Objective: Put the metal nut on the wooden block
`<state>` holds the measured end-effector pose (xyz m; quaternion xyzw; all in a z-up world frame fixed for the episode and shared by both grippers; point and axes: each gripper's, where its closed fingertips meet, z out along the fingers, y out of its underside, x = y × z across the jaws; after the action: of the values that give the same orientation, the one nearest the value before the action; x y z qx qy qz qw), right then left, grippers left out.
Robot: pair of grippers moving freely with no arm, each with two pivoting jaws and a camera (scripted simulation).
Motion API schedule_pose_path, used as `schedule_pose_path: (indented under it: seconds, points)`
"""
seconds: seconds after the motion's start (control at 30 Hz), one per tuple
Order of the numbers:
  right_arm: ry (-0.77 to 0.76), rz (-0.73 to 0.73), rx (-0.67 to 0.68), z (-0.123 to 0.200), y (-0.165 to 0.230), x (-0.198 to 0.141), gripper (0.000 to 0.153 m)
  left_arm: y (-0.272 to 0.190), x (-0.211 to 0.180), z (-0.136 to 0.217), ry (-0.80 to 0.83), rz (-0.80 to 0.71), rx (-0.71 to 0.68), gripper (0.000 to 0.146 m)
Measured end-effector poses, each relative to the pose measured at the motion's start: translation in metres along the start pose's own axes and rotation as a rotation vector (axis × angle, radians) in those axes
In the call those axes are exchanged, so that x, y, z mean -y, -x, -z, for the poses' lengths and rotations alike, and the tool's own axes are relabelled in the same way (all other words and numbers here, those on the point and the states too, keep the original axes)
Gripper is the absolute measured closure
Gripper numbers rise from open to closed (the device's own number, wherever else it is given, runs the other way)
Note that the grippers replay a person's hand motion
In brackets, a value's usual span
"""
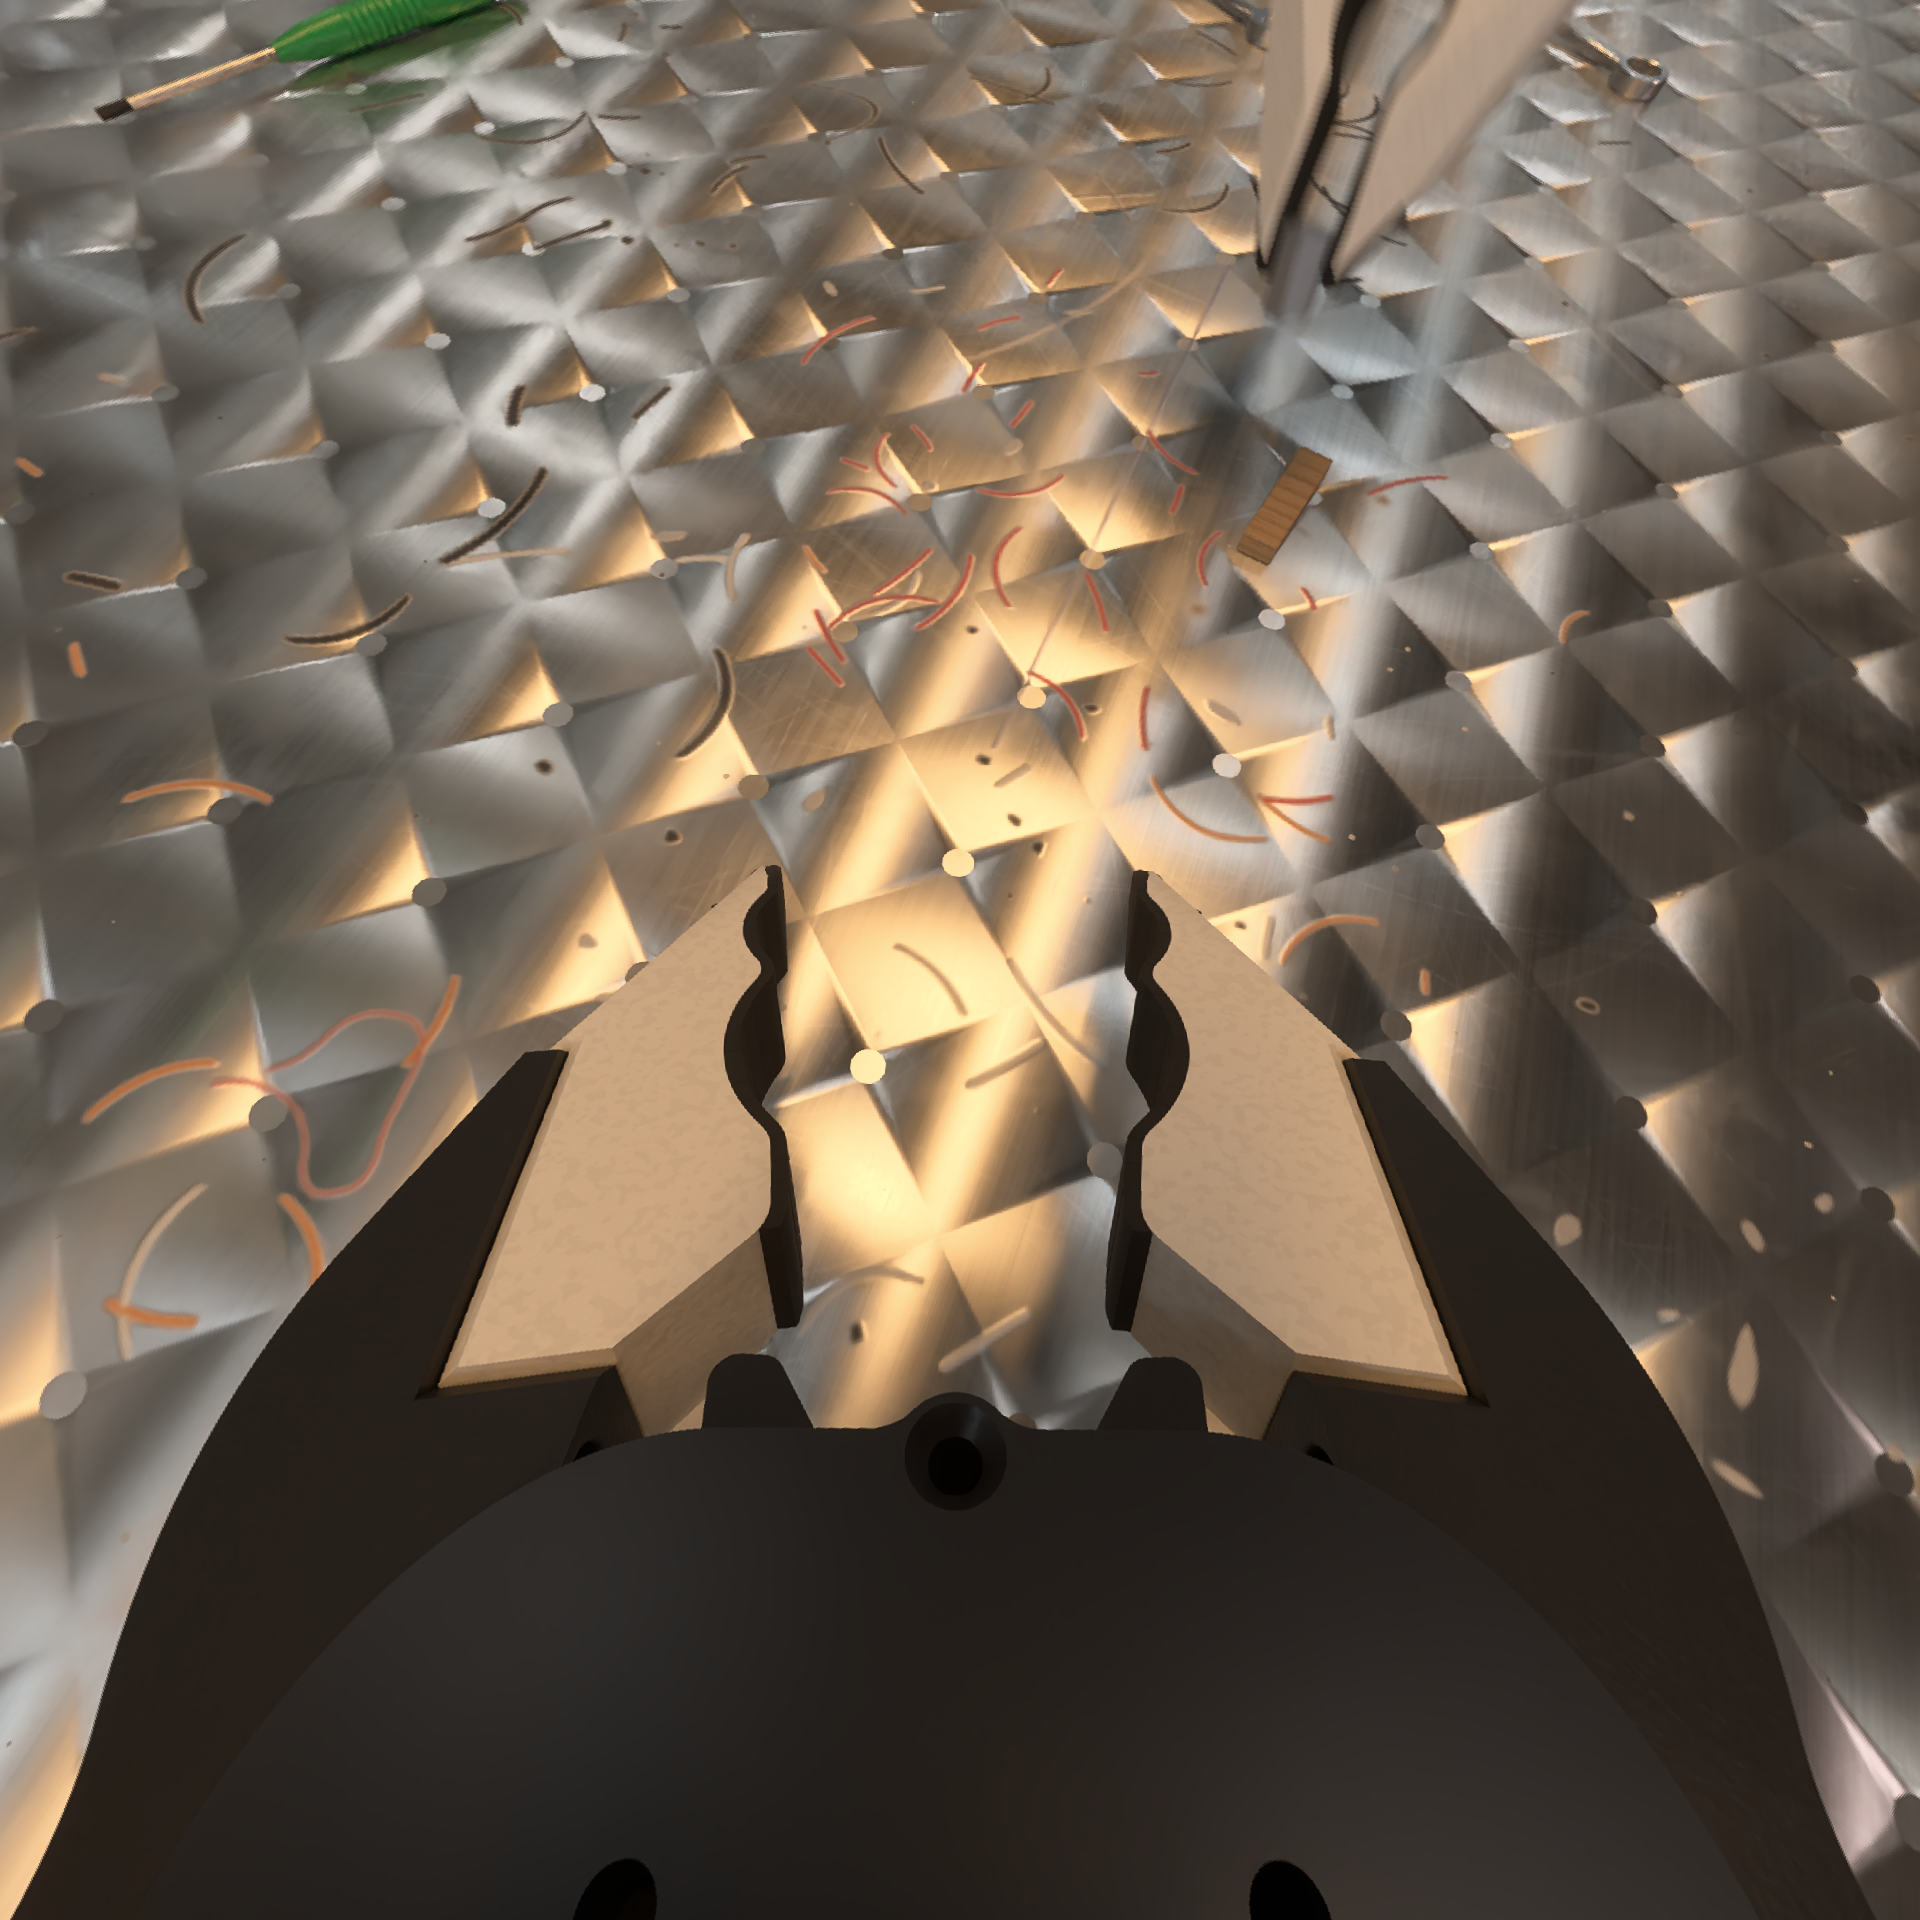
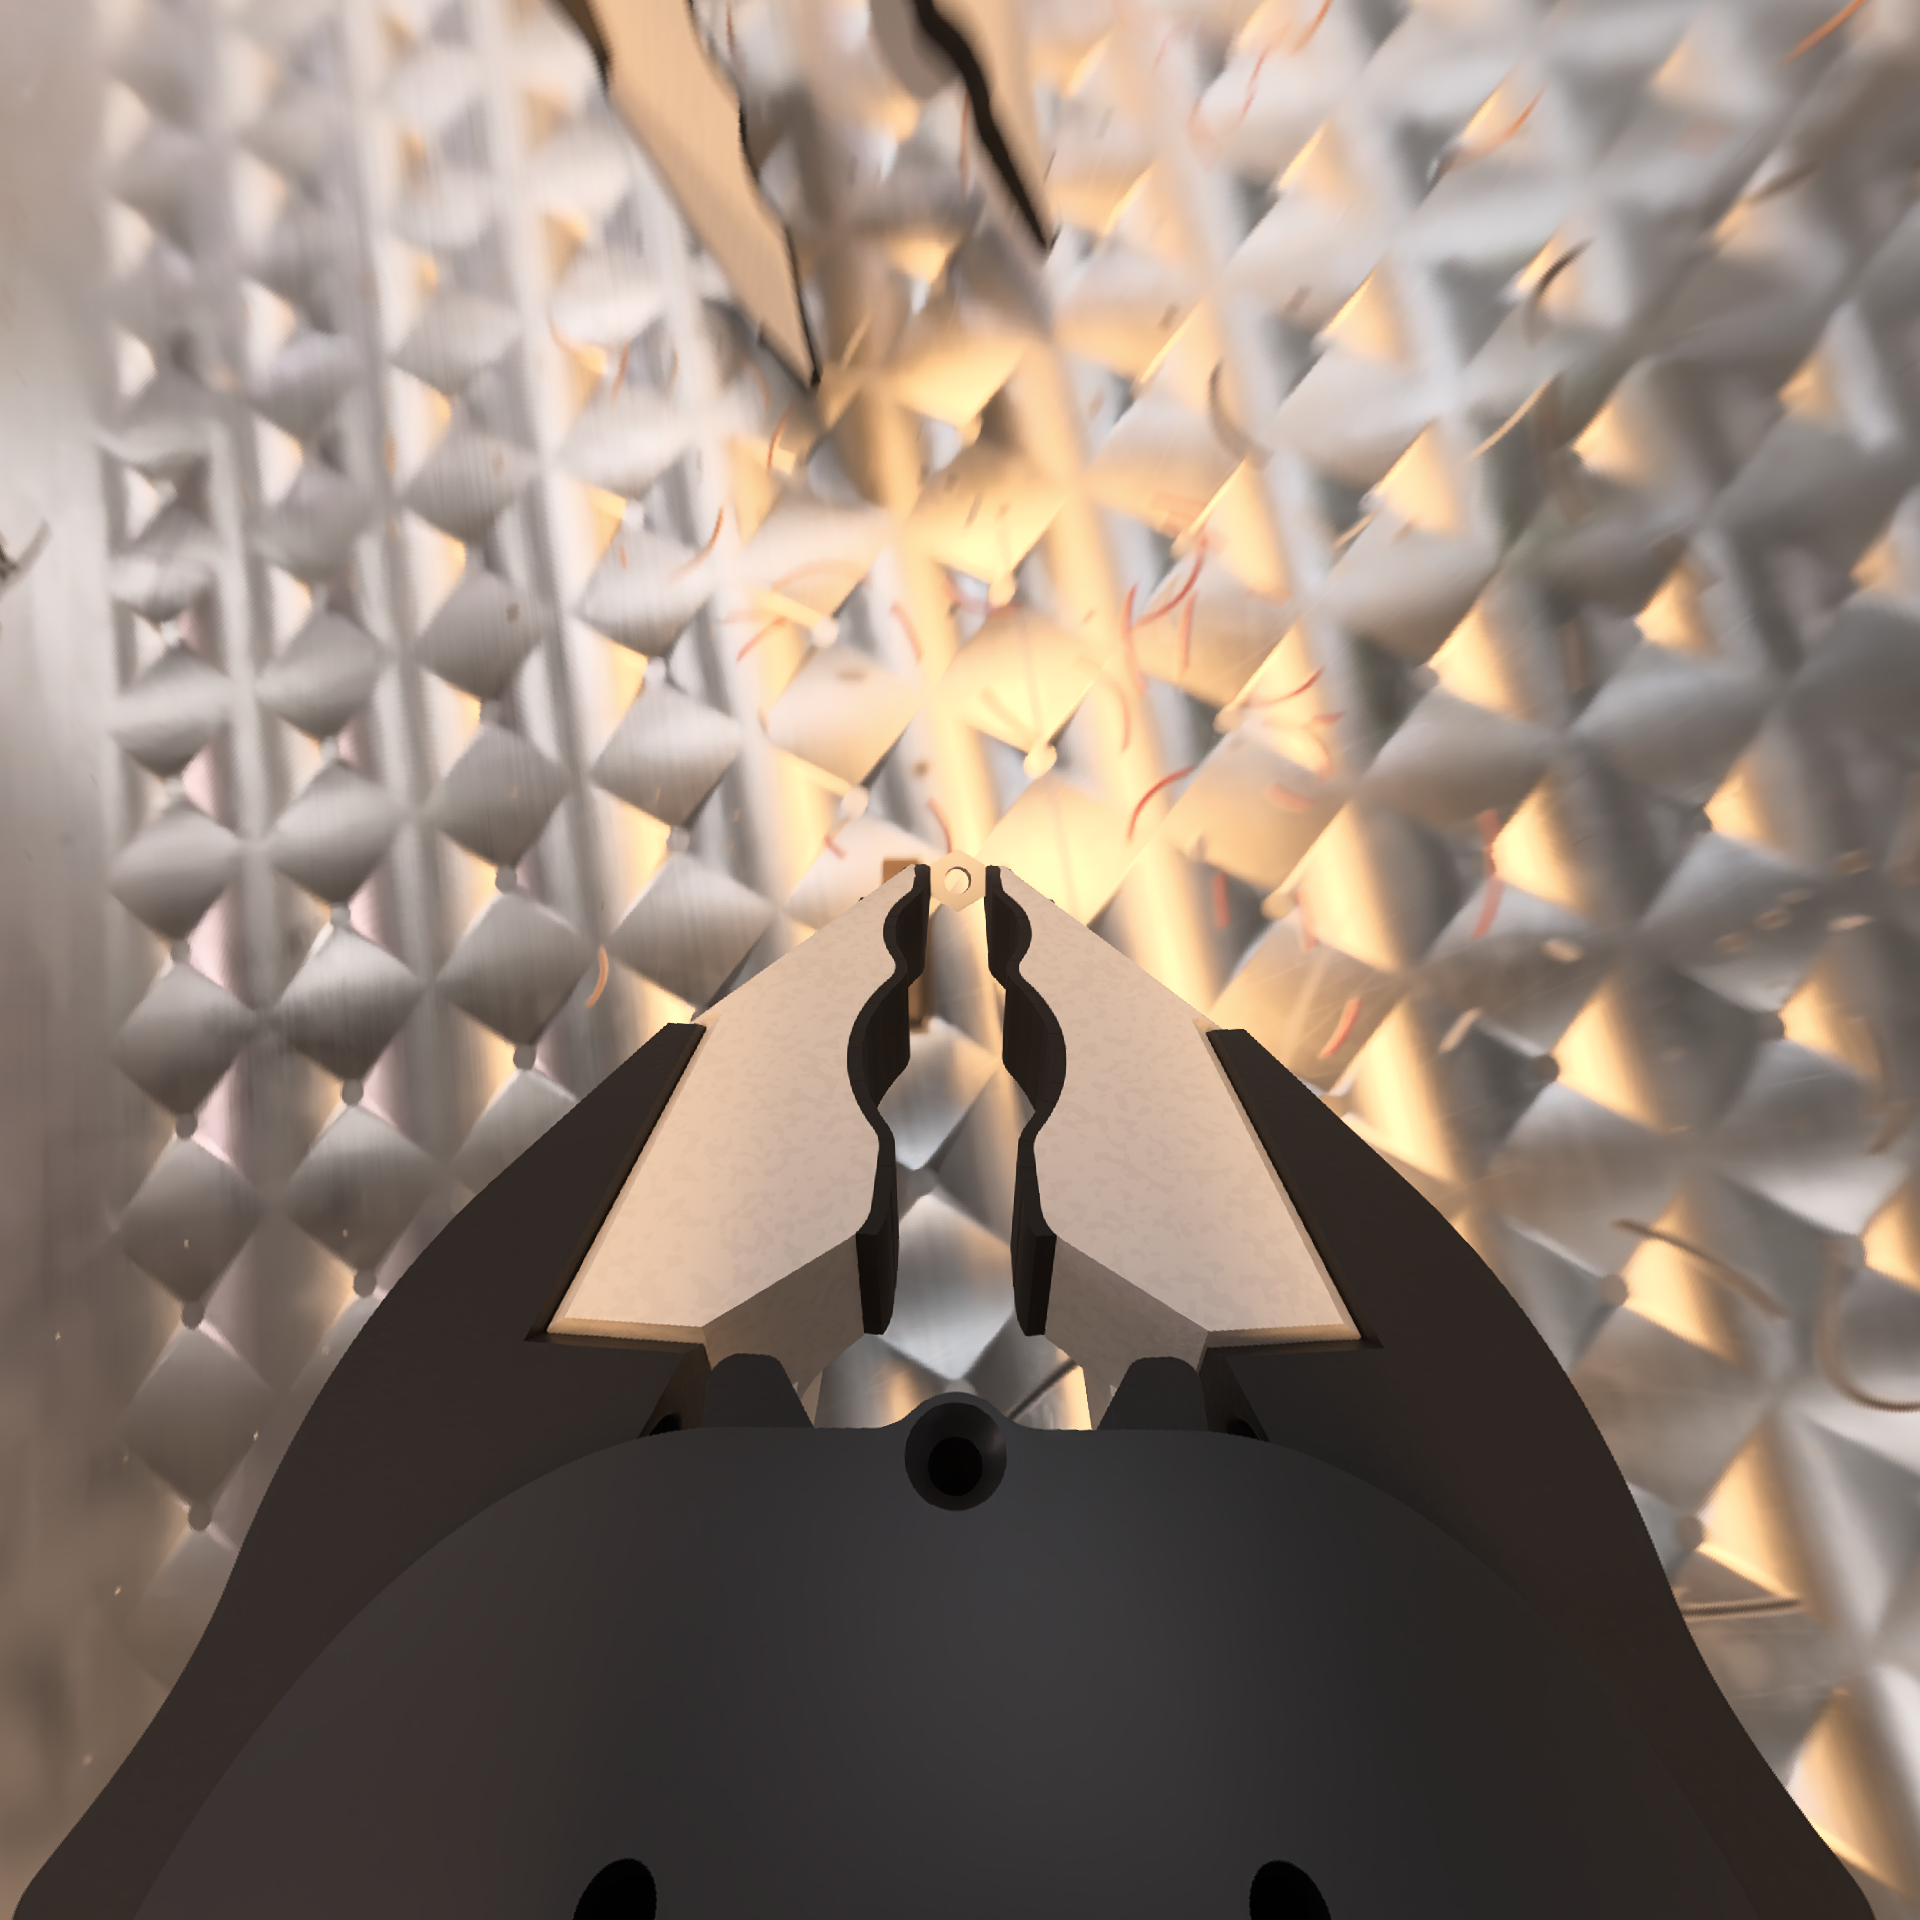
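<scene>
My right gripper [image 2: 956, 881] is shut on a small metal nut [image 2: 957, 883], pinched at the very fingertips. Edges of the wooden block [image 2: 894, 867] show just behind the left fingertip; the fingers hide most of it. In the left wrist view the small wooden block [image 1: 1285, 509] lies on the shiny patterned metal table [image 1: 520, 623], and the right gripper [image 1: 1307, 268] hangs point-down beyond it; the nut cannot be made out there. My left gripper [image 1: 956, 894] is open and empty, low over the table, well short of the block.
A green-handled screwdriver [image 1: 343, 42] lies at the far left. A small metal fitting [image 1: 1642, 78] lies at the far right. Thin curled shavings are scattered over the table. The left gripper's fingers [image 2: 727, 208] show at the top of the right wrist view.
</scene>
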<state>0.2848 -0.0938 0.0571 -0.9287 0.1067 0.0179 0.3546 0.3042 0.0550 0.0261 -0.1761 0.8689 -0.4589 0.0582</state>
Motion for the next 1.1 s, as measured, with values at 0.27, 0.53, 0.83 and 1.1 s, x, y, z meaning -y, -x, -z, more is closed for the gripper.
schedule_pose_path:
  seconds: [0.27, 0.53, 0.83, 1.1]
  points:
    - [0.199, 0.043, -0.030, -0.031, 0.016, -0.032, 0.143, 0.006, 0.001, 0.000, -0.003, 0.022, 0.038, 0.080]
    - [0.200, 0.066, -0.062, -0.028, 0.016, -0.026, 0.110, 0.005, 0.001, 0.000, -0.004, 0.019, 0.039, 0.080]
    - [0.091, 0.032, -0.135, -0.010, 0.022, -0.018, 0.112, 0.005, 0.001, 0.000, -0.004, 0.012, 0.040, 0.080]
    - [-0.034, -0.014, -0.370, -0.021, -0.023, 0.006, 0.118, -0.001, -0.002, 0.001, 0.005, -0.033, 0.011, 0.079]
